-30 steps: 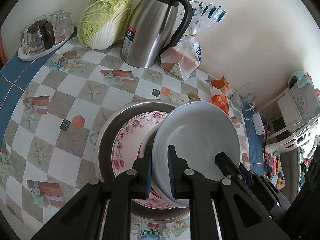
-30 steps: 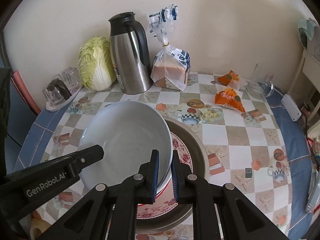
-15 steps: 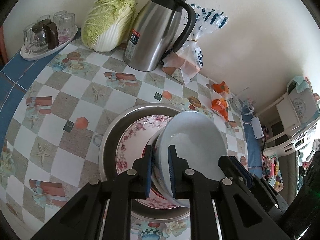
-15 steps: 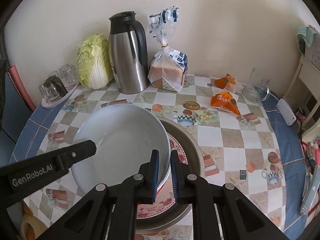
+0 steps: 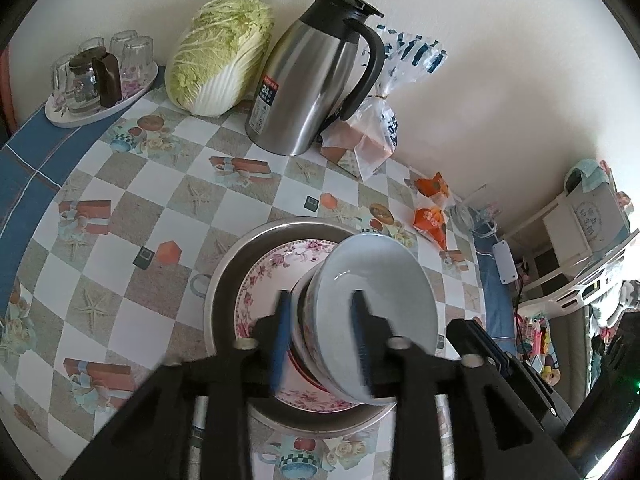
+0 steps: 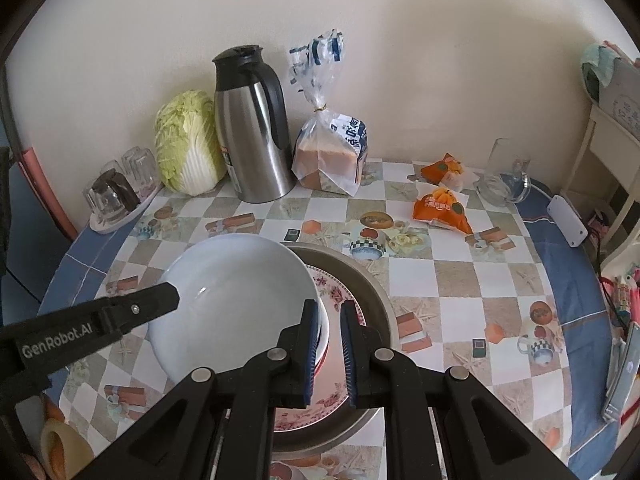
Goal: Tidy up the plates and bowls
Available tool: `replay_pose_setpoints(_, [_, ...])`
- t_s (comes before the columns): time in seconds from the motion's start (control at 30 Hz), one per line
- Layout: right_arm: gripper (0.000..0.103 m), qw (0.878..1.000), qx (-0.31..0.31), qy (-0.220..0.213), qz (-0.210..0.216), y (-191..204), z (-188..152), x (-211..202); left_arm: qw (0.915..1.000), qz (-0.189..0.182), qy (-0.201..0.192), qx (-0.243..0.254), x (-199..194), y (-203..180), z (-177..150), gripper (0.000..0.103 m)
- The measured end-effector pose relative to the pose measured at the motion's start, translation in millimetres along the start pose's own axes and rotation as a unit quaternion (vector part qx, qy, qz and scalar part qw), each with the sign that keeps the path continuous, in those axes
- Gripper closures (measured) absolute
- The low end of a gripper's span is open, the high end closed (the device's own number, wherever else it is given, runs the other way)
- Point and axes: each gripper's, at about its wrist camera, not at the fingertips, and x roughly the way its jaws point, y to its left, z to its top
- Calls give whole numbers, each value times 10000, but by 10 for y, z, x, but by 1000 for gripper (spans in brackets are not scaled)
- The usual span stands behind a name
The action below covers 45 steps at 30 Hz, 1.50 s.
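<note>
Pale blue-white ceramic is seen at the centre of both views: a bowl (image 5: 376, 292) is tilted on its side over a flower-patterned plate (image 5: 276, 272), which lies in a wide metal basin (image 5: 224, 280) on the chequered worktop (image 5: 120, 208). A second, flower-rimmed bowl appears to be nested under the pale one, but only a sliver of it is shown, so its shape cannot be judged.

The left gripper (image 5: 320, 336) has just been opening; its blue pads are blurred, and the bowl's near rim is seen between them with a gap on either side, so the bowl is released there. The right gripper (image 6: 330, 344) is clenched on the opposite rim of the bowl, a narrow slot being left between its pads where the rim is pinched. How much of the bowl's weight is borne by the plate is hidden by the gripper bodies.

The near part of the basin and plate is covered by the black gripper frames in both views. Farther back, against the wall, a steel jug (image 6: 252, 132), a cabbage (image 6: 186, 144), a bagged loaf (image 6: 332, 156) and a tray of upturned glasses (image 5: 96, 76) are seen, with orange packets (image 6: 440, 206) to the right. What lies at the lower left edge of the right view is cut off and cannot be made out.
</note>
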Motion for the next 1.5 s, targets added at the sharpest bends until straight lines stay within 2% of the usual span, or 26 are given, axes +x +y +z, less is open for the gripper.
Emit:
replay_pose_setpoints(0.13, [89,10000,55,10,22,-33,-31,-48,9999,74,-99,-10,-72,33,-8,57])
replay_pose_setpoints(0.2, [89,10000,35,25,-15,-39,-54,-63,9998,155,-155,-4,-105,63,-20,38])
replay_pose_setpoints(0.27, [85,10000,20,41,-57,-45,-76,-74,9993,287,-241,12,-131,100,-39,30])
replay_pose_setpoints(0.37, [70,9999,25,56,-86,-55,-113,-95,9981,487,-386,53,-172,164,-80,17])
replay_pose_setpoints(0.4, [58,9999,35,45,-95,-61,-128,-106,9975,553,-441,65,-190,188,-97,11])
replay_pose_setpoints(0.43, [46,9999,45,42,-95,-66,-136,-113,9966,640,-516,97,-214,211,-121,10])
replay_pose_setpoints(0.57, [29,10000,58,-29,-61,-74,-210,-162,9916,1053,-696,273,-297,275,-206,9])
replay_pose_setpoints(0.63, [9,9999,29,-90,-92,-73,-256,-177,9899,1188,-696,328,-319,302,-243,9])
replay_pose_setpoints(0.7, [0,9998,-7,-109,-137,-63,-300,-182,9896,1198,-678,422,-342,316,-290,9])
replay_pose_setpoints(0.87, [0,9999,107,1,-121,-103,-450,-160,9839,1450,-826,647,-413,286,-418,10])
replay_pose_setpoints(1.0, [0,9996,187,137,-154,-143,-546,-128,9811,1645,-697,738,-371,301,-514,9])
replay_pose_setpoints(1.1, [0,9993,234,205,-186,-176,-603,-125,9747,1978,-579,860,-301,321,-588,9])
replay_pose_setpoints(1.3, [0,9987,301,344,-239,-250,-665,-87,9729,2108,-209,926,-154,407,-676,10])
replay_pose_setpoints(1.5, [0,9983,280,432,-261,-279,-675,-36,9719,2127,-62,1007,-51,404,-688,10])
